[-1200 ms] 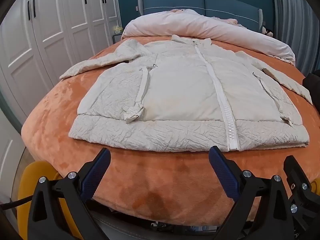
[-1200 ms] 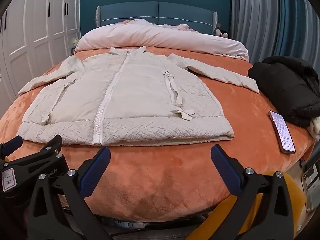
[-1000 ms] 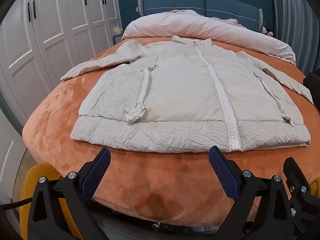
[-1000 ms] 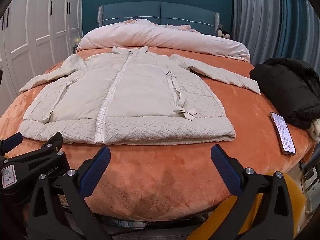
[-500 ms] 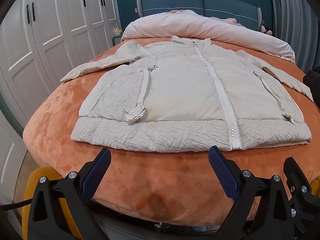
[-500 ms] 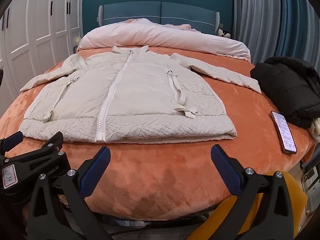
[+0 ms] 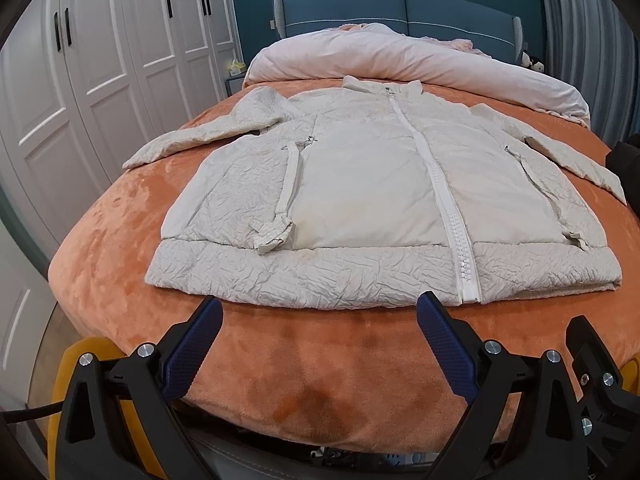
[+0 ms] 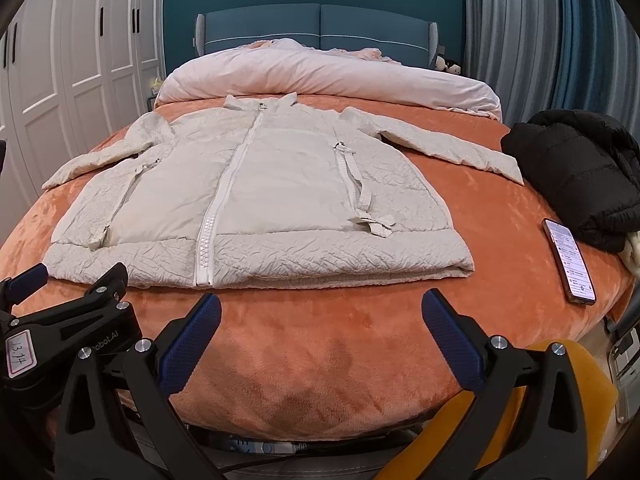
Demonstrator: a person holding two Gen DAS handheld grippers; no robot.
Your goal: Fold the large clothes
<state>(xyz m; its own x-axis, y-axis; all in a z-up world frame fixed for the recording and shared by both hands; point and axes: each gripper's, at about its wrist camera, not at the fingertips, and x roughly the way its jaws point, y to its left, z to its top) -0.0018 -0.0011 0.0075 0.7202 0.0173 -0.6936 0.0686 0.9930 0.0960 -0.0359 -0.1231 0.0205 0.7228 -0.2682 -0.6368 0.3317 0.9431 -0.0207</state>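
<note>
In the left wrist view, our left gripper (image 7: 318, 320) hangs low at 6 o'clock with its blue fingers (image 7: 192, 346) wide apart and nothing in them. The big cream jacket (image 7: 360, 184) lies flat and zipped up on the orange blanket (image 7: 120, 240), front side up, with its bottom hem just past our fingertips. One sleeve (image 7: 204, 136) stretches out toward 10 o'clock.

We think a few things could go wrong. The jacket looks puffy and slippery, so a small pinch may slide off. If we grab only the top layer, the back may stay behind and bunch up. The loose strap (image 7: 272, 236) near 9 o'clock of the jacket could get tucked in crooked. The blanket is soft and fuzzy, so our fingers could catch it along with the hem.

White wardrobe doors (image 7: 100, 60) stand at 10 o'clock, and a pink duvet (image 7: 400, 60) is rolled up at 12 o'clock under a blue headboard (image 7: 400, 12).

In the right wrist view, our right gripper (image 8: 320, 320) also waits at 6 o'clock, fingers (image 8: 452, 344) spread and empty. The other gripper peeks in at 8 o'clock. The jacket fills the middle, and its other sleeve (image 8: 440, 144) points toward 2 o'clock.

A phone (image 8: 570, 260) lies on the blanket at 3 o'clock, near the bed edge. A swinging sleeve could knock it off. A black coat (image 8: 580, 168) sits just behind it. Grey curtains (image 8: 520, 32) hang at 1 o'clock.
</note>
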